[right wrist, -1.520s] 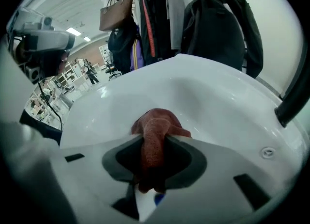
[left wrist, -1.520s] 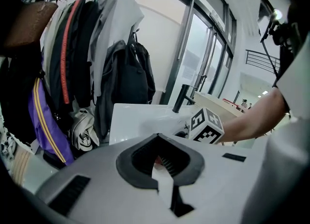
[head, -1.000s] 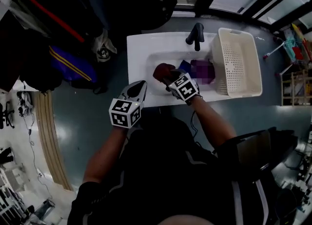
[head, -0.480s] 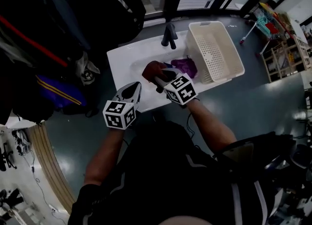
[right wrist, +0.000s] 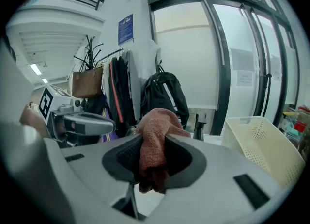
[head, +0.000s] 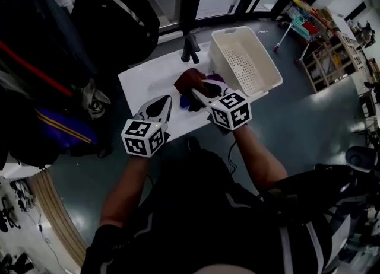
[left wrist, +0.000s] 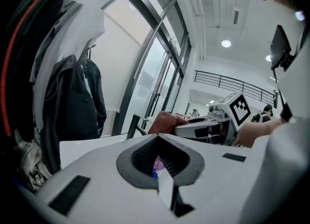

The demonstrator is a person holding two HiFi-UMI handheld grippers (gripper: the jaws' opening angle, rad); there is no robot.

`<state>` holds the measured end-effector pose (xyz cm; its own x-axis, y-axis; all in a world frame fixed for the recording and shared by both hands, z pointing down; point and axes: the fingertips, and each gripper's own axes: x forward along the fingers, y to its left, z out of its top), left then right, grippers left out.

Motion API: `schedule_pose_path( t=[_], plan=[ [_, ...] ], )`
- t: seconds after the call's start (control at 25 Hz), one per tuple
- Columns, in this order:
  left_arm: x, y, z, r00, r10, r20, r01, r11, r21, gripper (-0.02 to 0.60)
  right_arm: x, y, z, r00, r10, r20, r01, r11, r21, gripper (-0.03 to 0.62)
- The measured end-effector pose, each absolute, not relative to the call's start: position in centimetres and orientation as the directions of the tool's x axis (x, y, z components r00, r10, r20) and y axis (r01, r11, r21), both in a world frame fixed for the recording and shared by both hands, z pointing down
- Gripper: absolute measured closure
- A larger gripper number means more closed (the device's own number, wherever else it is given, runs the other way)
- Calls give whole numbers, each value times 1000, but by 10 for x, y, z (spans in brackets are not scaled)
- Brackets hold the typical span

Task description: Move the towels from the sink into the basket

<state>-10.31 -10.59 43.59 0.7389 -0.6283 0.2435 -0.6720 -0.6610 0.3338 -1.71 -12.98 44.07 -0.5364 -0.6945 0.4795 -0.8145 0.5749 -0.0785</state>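
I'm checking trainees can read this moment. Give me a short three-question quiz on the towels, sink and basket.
1. True or false: the basket already holds a towel.
2. What is the right gripper shut on? A. a purple towel B. the reddish-brown towel C. the faucet
3. Fill in: in the head view, the basket stands to the ___ of the sink.
Key: 1 false; 2 B; 3 right.

Nothing I can read right now: the blue wall sign (right wrist: 125,29) is too small, the paper notice (right wrist: 244,78) on the glass is blurred, and my left gripper (head: 167,99) and right gripper (head: 196,92) carry only square markers.
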Motion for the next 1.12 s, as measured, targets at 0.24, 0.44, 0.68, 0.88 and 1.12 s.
schedule_pose_path(
  t=[0.24,0.44,0.68,0.88,1.12],
  plan=[
    [-81,-120,409,750,-628,208,-660,-689,302,580,15,-144,396,-530,-748,399,-833,549,-76,476],
    [-55,-136,391,743,-644,183,-667,-691,279,580,64,-168,365,-501,-792,348,-856,512,-69,476],
    [-18,-161,379,738,-650,183,-674,-690,263,580,131,-203,347,-454,-825,336,-881,472,-29,476],
    [8,-183,375,732,-655,188,-681,-686,259,580,171,-232,352,-437,-832,343,-891,452,-38,476],
    [36,-207,377,712,-677,187,-701,-670,244,580,206,-262,368,-434,-825,362,-892,450,-44,476]
  ],
)
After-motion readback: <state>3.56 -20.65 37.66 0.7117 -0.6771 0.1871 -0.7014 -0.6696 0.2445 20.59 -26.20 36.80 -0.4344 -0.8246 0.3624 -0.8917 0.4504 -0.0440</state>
